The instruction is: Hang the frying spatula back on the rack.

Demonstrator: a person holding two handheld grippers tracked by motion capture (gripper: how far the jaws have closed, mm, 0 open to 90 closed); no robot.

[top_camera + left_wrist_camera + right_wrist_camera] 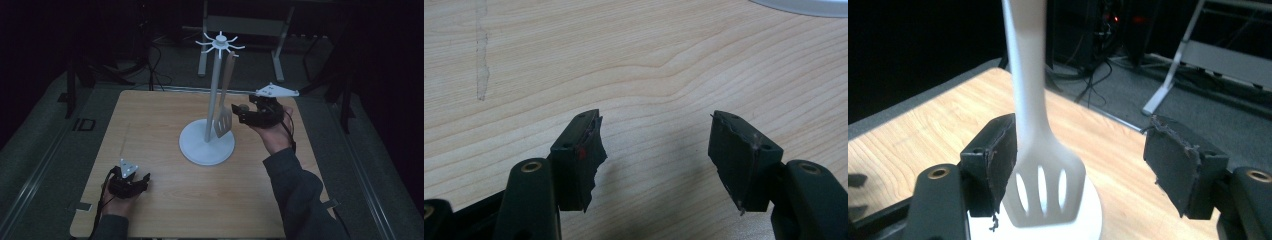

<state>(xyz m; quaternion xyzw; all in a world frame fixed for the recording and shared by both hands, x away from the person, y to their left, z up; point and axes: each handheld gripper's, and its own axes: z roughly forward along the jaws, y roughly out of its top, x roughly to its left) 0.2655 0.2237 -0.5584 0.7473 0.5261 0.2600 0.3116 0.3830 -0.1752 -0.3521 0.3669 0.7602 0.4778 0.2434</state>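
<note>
The right hand-held gripper (239, 114) is spread wide, with the spatula (1040, 165) hanging from the rack (214, 95) between its jaws, close against one pad. The left hand-held gripper (654, 150) rests wide open over bare worktop (649, 60), well apart from it.

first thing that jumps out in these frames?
The white utensil stand at the middle of the wooden table, with a slotted spatula hanging from its top hooks. Next, the right gripper beside the spatula's blade, jaws open either side of it in the right gripper view. The left gripper rests open near the table's front left corner.
</note>
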